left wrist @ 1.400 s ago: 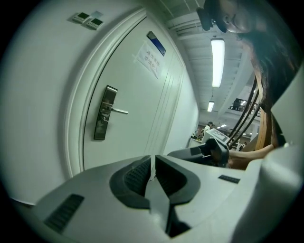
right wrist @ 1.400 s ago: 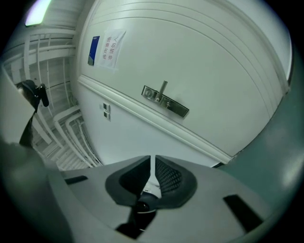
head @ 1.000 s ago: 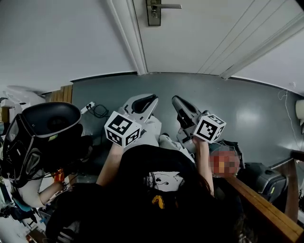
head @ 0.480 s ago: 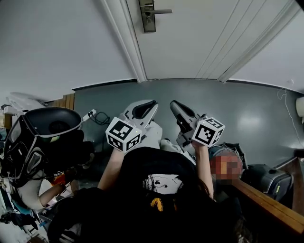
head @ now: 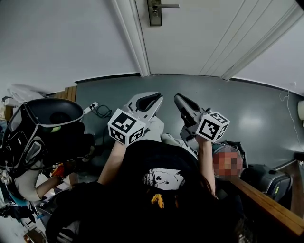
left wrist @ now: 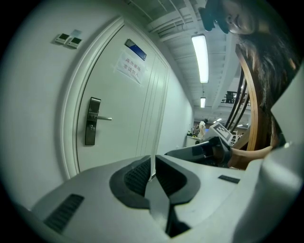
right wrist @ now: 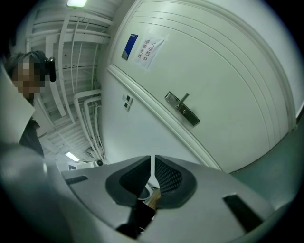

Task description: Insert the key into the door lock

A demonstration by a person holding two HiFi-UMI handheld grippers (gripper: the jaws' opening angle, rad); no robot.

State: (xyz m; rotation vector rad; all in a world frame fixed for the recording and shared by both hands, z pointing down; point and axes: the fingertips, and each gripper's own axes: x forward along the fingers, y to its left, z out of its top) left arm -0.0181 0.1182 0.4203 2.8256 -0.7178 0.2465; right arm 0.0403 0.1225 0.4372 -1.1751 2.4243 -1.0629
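Observation:
The white door's metal lock plate with its lever handle (head: 155, 12) sits at the top of the head view, far ahead of both grippers. In the left gripper view the lock plate (left wrist: 91, 121) is at the left; in the right gripper view the lock plate (right wrist: 183, 109) is up and to the right. My left gripper (head: 153, 98) is shut with nothing between its dark pads (left wrist: 137, 176). My right gripper (head: 178, 100) is shut on a key (right wrist: 151, 198), whose metal part shows deep between the jaws. Both point toward the door, well short of it.
A black bag-like object (head: 47, 133) and cables (head: 97, 111) lie at the left on the grey floor (head: 247, 109). A wooden rail (head: 266, 204) runs along the lower right. A paper sign (left wrist: 129, 66) hangs on the door. A person (head: 225, 163) is close behind the right gripper.
The view has shifted a little, so the lock plate sits slightly higher and further right in the frame. Both grippers stay side by side, shut, and have drifted slightly right.

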